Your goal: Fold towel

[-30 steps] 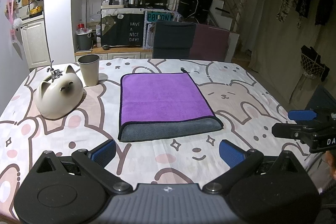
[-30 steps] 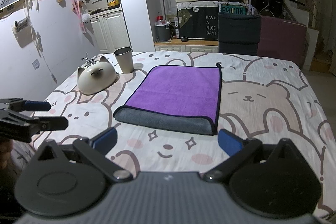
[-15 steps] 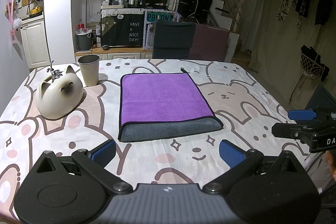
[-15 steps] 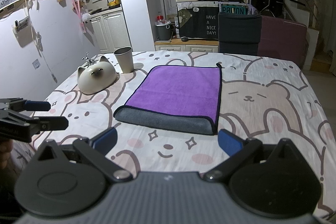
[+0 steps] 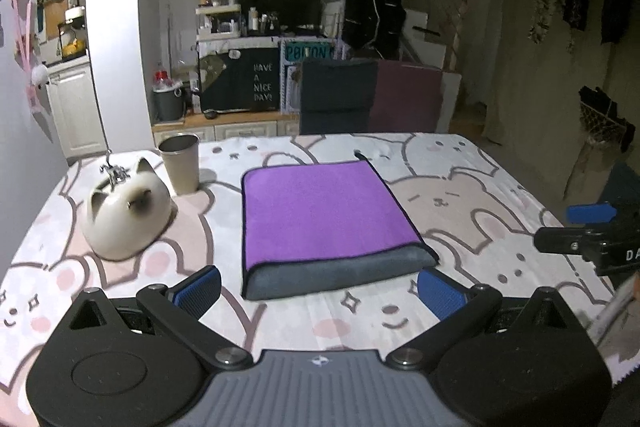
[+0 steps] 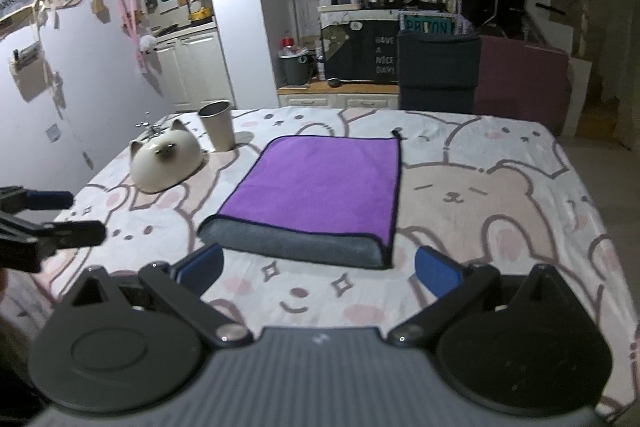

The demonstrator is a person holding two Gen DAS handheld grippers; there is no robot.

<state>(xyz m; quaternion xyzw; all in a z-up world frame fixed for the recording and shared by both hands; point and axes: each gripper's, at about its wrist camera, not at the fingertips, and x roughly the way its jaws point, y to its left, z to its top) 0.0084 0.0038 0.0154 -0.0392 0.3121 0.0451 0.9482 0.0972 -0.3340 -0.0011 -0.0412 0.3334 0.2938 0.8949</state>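
A purple towel (image 5: 320,211) with a grey underside lies folded flat in the middle of the table, its grey fold edge toward me; it also shows in the right wrist view (image 6: 320,187). My left gripper (image 5: 318,293) is open and empty, just short of the fold edge. My right gripper (image 6: 318,271) is open and empty, also just short of that edge. Each gripper shows in the other's view: the right one (image 5: 588,231) at the right, the left one (image 6: 48,215) at the left.
A cat-shaped ceramic bowl (image 5: 126,215) and a grey cup (image 5: 180,163) stand left of the towel. The table (image 5: 480,195) wears a bunny-print cloth. A dark chair (image 5: 338,99) stands at the far edge.
Both grippers have moved forward a little toward the towel's near fold edge. The towel has not moved.
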